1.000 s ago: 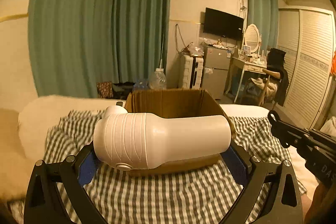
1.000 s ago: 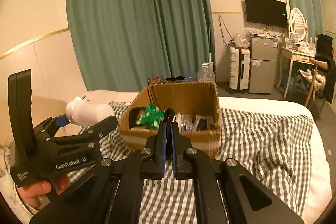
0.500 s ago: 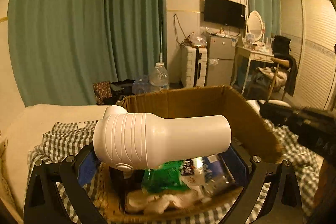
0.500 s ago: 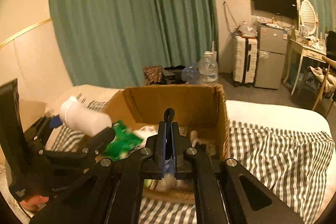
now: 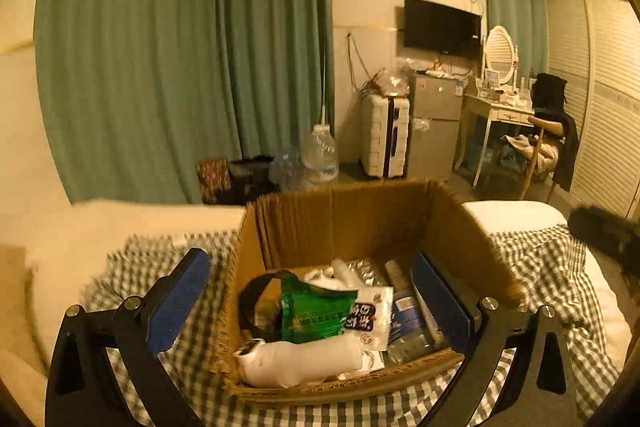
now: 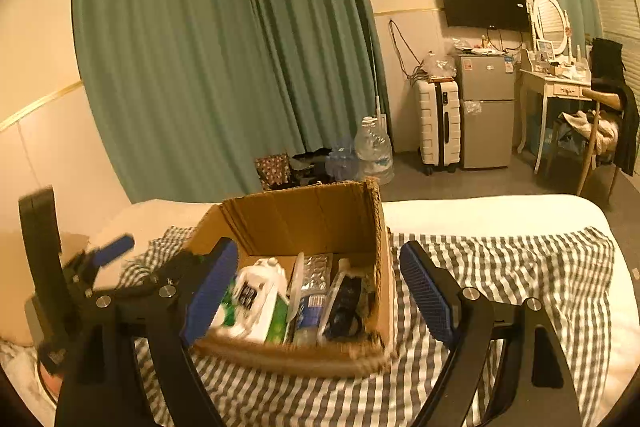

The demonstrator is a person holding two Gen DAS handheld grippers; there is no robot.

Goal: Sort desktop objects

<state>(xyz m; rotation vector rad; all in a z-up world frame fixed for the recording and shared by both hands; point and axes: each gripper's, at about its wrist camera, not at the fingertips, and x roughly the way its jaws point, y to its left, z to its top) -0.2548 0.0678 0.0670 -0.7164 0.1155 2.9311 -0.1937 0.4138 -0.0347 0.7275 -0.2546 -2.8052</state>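
Left gripper (image 5: 312, 297) spread wide, blue pads (image 5: 178, 301) apart, holding nothing, poised over the cardboard box (image 5: 348, 215). Right gripper (image 6: 316, 291) likewise parted and empty, straddling the box's right wall. Inside the box, against the near wall, white bottle (image 5: 304, 363) lying on its side (cap end to the left), touching a green packet (image 5: 312, 313) behind it; other packets and bottles alongside. Beneath the box, checked cloth (image 5: 544, 267) over a bed.
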